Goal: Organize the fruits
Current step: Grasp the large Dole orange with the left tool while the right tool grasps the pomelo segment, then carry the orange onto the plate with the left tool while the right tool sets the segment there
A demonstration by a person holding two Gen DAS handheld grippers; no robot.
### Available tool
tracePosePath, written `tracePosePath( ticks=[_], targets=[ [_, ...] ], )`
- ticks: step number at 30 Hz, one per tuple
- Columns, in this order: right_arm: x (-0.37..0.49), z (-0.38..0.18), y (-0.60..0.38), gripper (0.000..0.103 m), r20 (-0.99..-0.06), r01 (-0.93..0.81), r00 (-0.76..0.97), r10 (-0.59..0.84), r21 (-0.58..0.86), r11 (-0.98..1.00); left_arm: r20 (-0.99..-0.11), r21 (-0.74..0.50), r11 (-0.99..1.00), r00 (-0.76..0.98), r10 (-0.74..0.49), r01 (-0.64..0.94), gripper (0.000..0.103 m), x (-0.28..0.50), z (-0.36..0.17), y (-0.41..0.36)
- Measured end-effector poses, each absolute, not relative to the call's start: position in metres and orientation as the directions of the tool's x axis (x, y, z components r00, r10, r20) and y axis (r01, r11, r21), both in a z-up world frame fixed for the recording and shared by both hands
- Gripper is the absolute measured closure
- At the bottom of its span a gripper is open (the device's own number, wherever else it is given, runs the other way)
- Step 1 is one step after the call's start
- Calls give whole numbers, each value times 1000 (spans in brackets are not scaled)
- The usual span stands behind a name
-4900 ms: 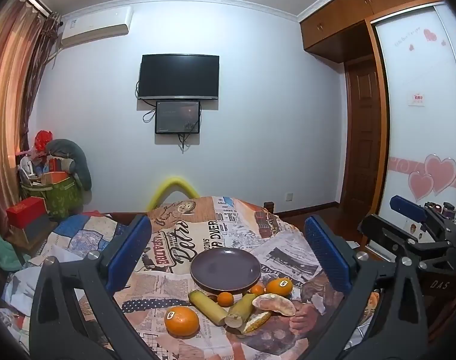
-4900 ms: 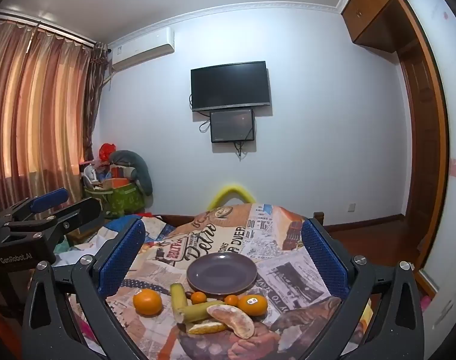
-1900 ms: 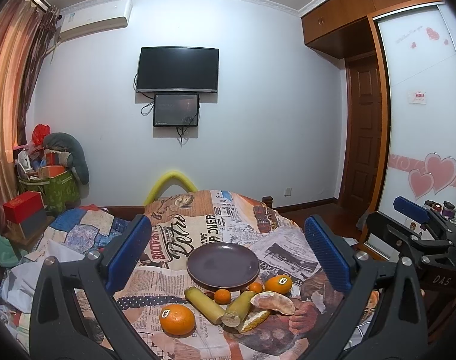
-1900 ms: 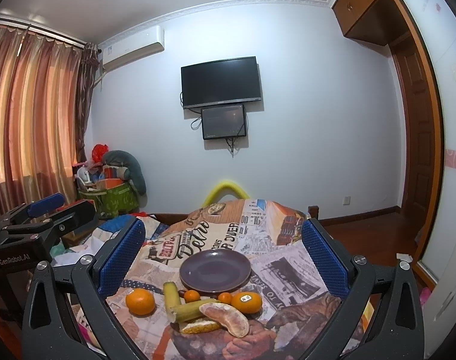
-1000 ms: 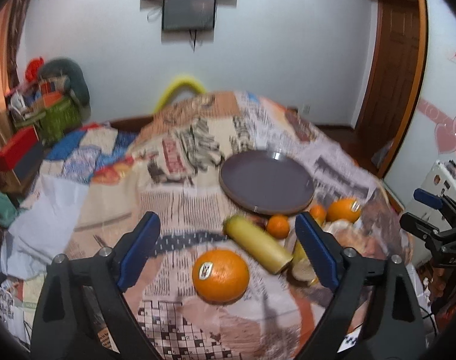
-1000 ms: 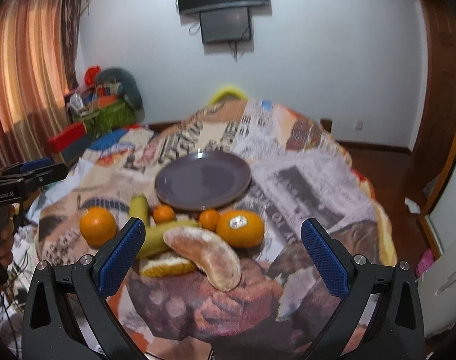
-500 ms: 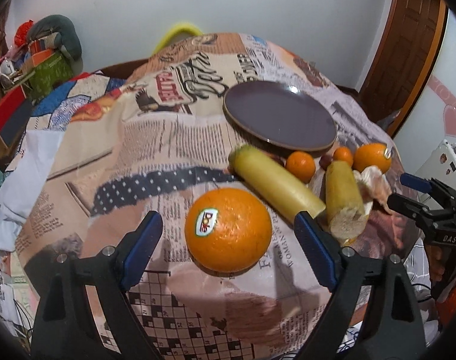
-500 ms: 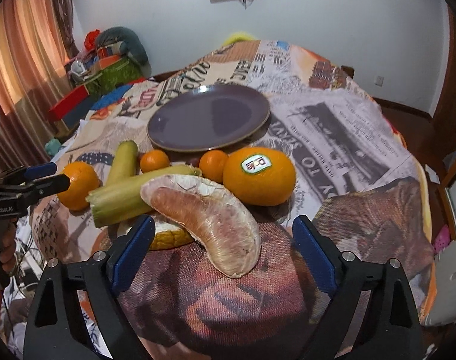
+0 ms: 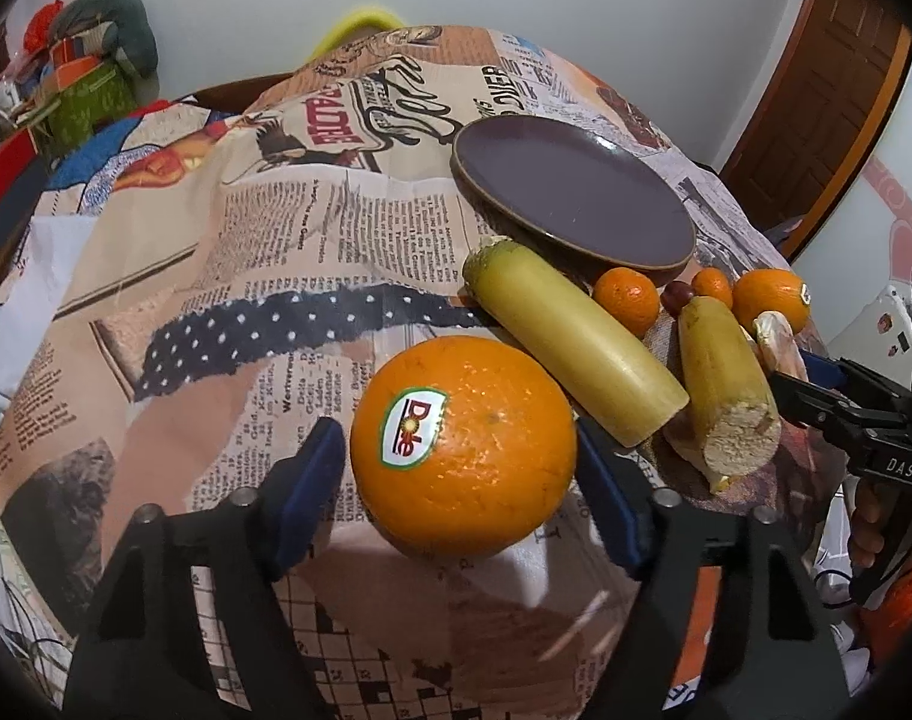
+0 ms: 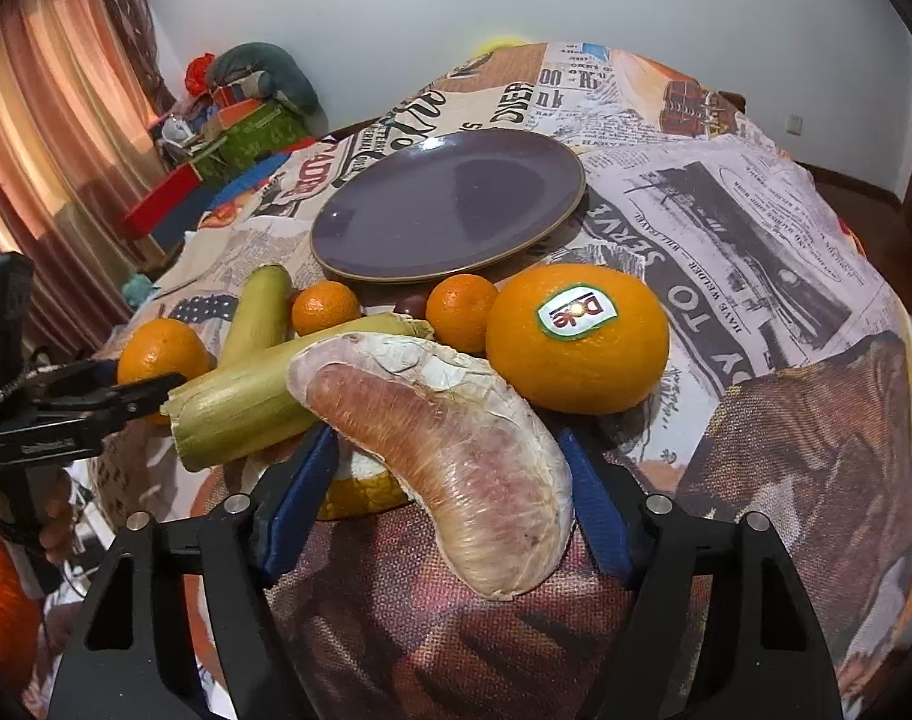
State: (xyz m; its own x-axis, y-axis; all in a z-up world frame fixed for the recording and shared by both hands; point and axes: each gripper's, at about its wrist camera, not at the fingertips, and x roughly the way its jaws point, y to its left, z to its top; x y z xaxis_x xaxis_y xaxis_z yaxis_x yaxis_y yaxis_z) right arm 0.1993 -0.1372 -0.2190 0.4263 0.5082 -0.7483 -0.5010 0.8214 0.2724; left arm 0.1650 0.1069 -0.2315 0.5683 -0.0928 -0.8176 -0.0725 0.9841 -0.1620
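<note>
My left gripper (image 9: 456, 457) straddles a large orange (image 9: 474, 414) with a Dole sticker on the newspaper-print cloth. Its jaws are closing, with a sliver of gap still at the left pad. My right gripper (image 10: 447, 450) straddles a peeled pomelo segment (image 10: 420, 408) that rests on a yellow peel piece (image 10: 360, 489). Those jaws are closing too, and the pads do not visibly press. The purple plate (image 9: 570, 192) (image 10: 450, 204) stands bare behind the fruit. Two sugarcane pieces (image 9: 570, 348) (image 9: 720, 384), two small tangerines (image 10: 324, 315) (image 10: 461, 312) and a second large orange (image 10: 576, 336) lie between.
The round table's cloth (image 9: 264, 252) drops off at the near edge. Boxes and bags (image 10: 240, 120) pile up by the curtain (image 10: 54, 138) at the left. A wooden door (image 9: 816, 114) stands at the right. A hand (image 9: 864, 534) holds the other gripper's handle.
Both grippers have dropped and tilted down from a high view of the room to the fruit. The left jaws narrowed around the large orange, the right jaws around the pomelo segment.
</note>
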Motion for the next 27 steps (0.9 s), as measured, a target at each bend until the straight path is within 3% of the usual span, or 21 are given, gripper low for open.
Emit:
tracePosePath(
  ticks=[2,7,9,27],
  targets=[
    [198,-219,-136,33,-746,-505,432,507,265,821,-813,-167,983,574,-97,-71,32,165,-231,106],
    [198,-216,-139,55,-739,-499,436,514,277,821,-813,-142,987,578,-76,-70,34,166,-230,101],
    [198,-215,-141,58,-736,-497,441,513,276,823,-812,-129,989,580,-64,-71,34,166,-228,100],
    [175,-181,-145,65,-658,-531,516,548,256,808,-733,-137,990,675,-80,-32,35,150,-178,87]
  ],
)
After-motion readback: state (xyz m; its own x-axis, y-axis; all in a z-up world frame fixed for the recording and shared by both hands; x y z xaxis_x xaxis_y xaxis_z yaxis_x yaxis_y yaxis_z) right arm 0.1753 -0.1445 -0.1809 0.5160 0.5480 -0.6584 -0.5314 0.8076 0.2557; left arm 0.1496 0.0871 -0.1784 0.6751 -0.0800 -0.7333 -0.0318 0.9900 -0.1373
